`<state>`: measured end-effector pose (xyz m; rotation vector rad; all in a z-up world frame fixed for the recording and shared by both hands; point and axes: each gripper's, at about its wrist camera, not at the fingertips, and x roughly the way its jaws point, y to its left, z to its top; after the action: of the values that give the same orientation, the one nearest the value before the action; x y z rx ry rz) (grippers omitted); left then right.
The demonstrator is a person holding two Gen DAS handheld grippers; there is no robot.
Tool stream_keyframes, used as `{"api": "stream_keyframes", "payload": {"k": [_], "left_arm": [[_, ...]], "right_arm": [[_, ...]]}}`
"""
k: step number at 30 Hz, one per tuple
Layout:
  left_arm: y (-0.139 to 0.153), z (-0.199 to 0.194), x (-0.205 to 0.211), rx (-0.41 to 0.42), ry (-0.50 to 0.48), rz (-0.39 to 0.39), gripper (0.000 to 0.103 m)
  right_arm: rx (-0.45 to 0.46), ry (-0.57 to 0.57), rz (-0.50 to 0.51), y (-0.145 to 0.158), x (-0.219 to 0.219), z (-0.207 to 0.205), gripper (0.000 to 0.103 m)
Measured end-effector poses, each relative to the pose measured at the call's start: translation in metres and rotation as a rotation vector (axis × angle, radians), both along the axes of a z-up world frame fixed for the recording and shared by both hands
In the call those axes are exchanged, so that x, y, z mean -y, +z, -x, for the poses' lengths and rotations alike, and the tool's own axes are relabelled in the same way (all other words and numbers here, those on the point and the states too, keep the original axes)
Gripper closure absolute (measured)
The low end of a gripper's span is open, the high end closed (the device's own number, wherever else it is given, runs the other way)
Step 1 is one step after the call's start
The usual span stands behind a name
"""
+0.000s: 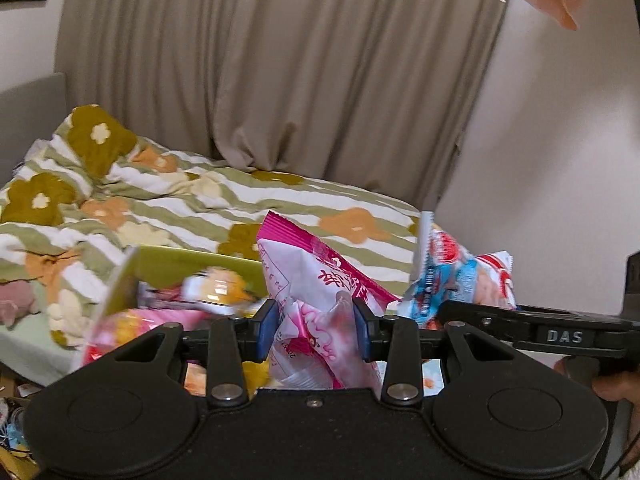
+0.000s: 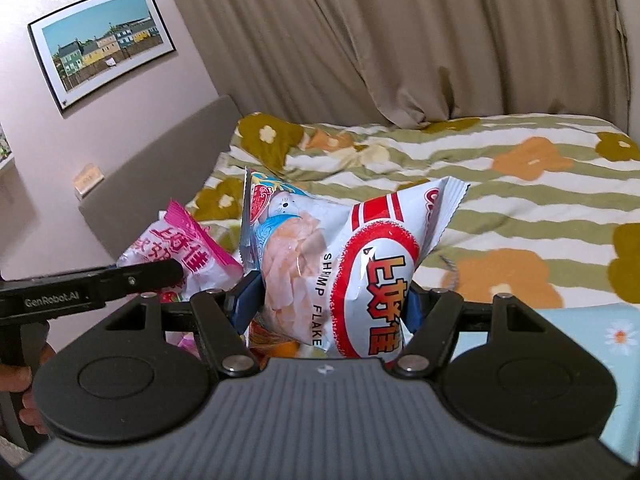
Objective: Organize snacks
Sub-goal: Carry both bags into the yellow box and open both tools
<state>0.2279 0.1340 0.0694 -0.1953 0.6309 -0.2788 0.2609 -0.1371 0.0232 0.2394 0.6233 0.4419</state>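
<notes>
The left gripper point(image 1: 316, 330) has its jaws narrow and clamped on a pink snack bag point(image 1: 316, 292), whose blue pads point(image 1: 267, 332) press into the crumpled wrapper on both sides. The bag stands upright between the fingers, its dark pink sealed edge pointing toward 12 o'clock. At 9 o'clock from it lies a green box point(image 1: 192, 266) with blurred yellow and pink packets inside; which ones they are I cannot tell. At 3 o'clock the other gripper's black finger reaches in, with a blue and white bag just behind it.

In the right wrist view, the right gripper point(image 2: 326, 300) holds a shrimp flake bag point(image 2: 360, 264) with its jaws set about half wide, the puffy white, red and blue packet filling the gap between the pads. The bag tilts a little, its serrated top corner pointing toward 1 o'clock. At 9 o'clock from it the pink bag shows again, held up just beside it, the two bags near each other but whether they touch I cannot tell.

Behind both bags, toward 12 o'clock, spreads a bed with a striped flower blanket point(image 2: 500, 200), and beige curtains point(image 2: 400, 40) hang behind it. A framed picture point(image 2: 102, 42) hangs on the wall at 10 o'clock. A light blue cloth with a daisy point(image 2: 600, 336) lies at 3 o'clock.
</notes>
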Motion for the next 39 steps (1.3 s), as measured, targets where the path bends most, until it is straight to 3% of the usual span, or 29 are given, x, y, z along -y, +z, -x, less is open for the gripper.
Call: {"api": "stream_keyframes", "payload": {"k": [5, 6, 8, 9, 10, 21, 29, 39], "left_arm": [[-0.009, -0.024, -0.041, -0.036, -0.005, 0.031, 0.059], [-0.013, -0.030, -0.047, -0.047, -0.012, 0.045, 0.054], [-0.021, -0.038, -0.057, -0.060, -0.019, 0.084, 0.026], [-0.023, -0.039, -0.062, -0.065, -0.011, 0.092, 0.006], [-0.024, -0.038, -0.067, -0.061, -0.001, 0.098, 0.003], [-0.032, -0.010, -0.088, -0.056, -0.045, 0.064, 0.003], [-0.023, 0.008, -0.094, -0.014, 0.011, 0.023, 0.002], [-0.030, 0.003, -0.109, -0.032, 0.079, 0.010, 0.002]], "right_arm": [[0.010, -0.040, -0.011, 0.008, -0.047, -0.001, 0.019], [0.010, -0.051, -0.011, 0.008, -0.054, -0.002, 0.019], [0.013, -0.074, 0.003, 0.007, -0.069, -0.002, 0.019], [0.014, -0.087, 0.014, 0.006, -0.075, 0.000, 0.019], [0.014, -0.101, 0.025, 0.005, -0.080, 0.000, 0.019], [-0.031, -0.185, 0.075, -0.002, -0.110, 0.005, 0.019], [-0.007, -0.111, 0.070, 0.012, -0.128, -0.018, 0.019], [-0.061, -0.024, 0.021, -0.002, -0.165, -0.065, 0.017]]}}
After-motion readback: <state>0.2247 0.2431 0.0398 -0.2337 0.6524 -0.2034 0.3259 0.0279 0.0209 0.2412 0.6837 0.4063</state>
